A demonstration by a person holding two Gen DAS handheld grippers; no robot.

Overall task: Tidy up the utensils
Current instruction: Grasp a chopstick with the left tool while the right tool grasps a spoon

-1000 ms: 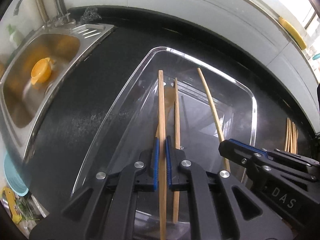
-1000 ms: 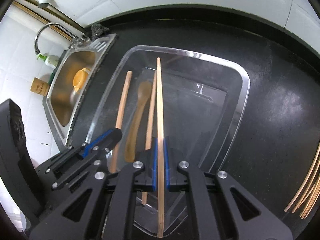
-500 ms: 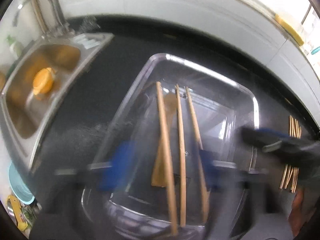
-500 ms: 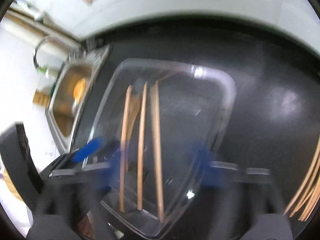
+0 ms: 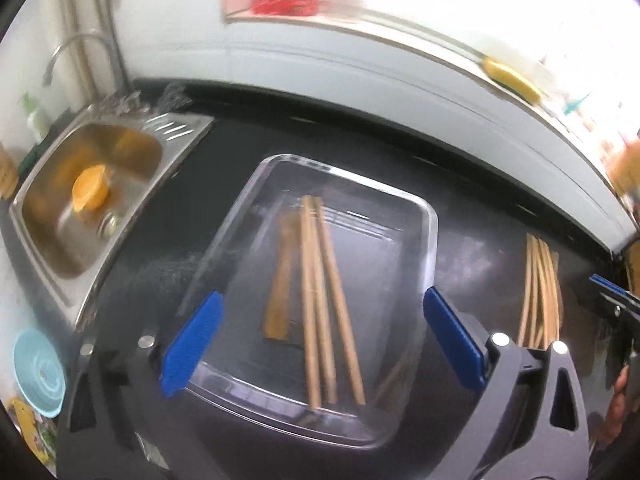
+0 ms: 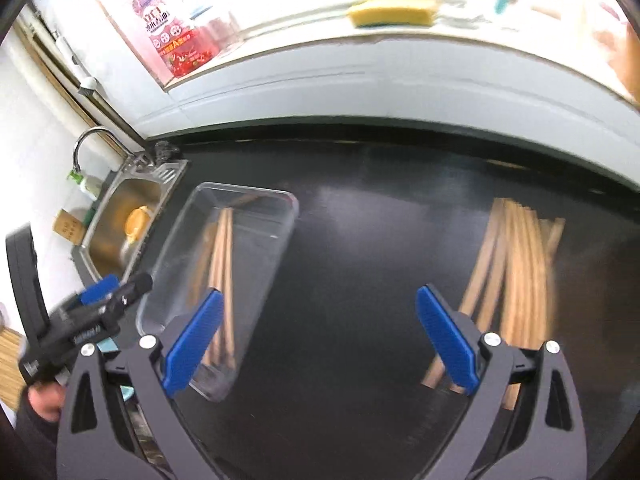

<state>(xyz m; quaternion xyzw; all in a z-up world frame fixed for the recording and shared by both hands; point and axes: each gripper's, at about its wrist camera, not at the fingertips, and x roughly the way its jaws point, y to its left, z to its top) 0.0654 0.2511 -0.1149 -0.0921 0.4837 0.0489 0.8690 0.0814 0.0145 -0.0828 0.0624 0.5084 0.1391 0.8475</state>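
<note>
Left wrist view: both tongs, left (image 5: 320, 340) and right (image 6: 318, 334), gape empty; chopsticks (image 5: 320, 300) lie gathered in the clear tray (image 5: 430, 248), loose bundle (image 6: 516, 264) awaiting collection on the counter (image 6: 360, 240).

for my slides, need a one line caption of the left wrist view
Open left gripper above clear tray holding chopsticks.

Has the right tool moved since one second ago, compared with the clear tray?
Yes. The right tool has opened and swung right, away from the clear tray, toward the loose chopsticks on the counter.
</note>
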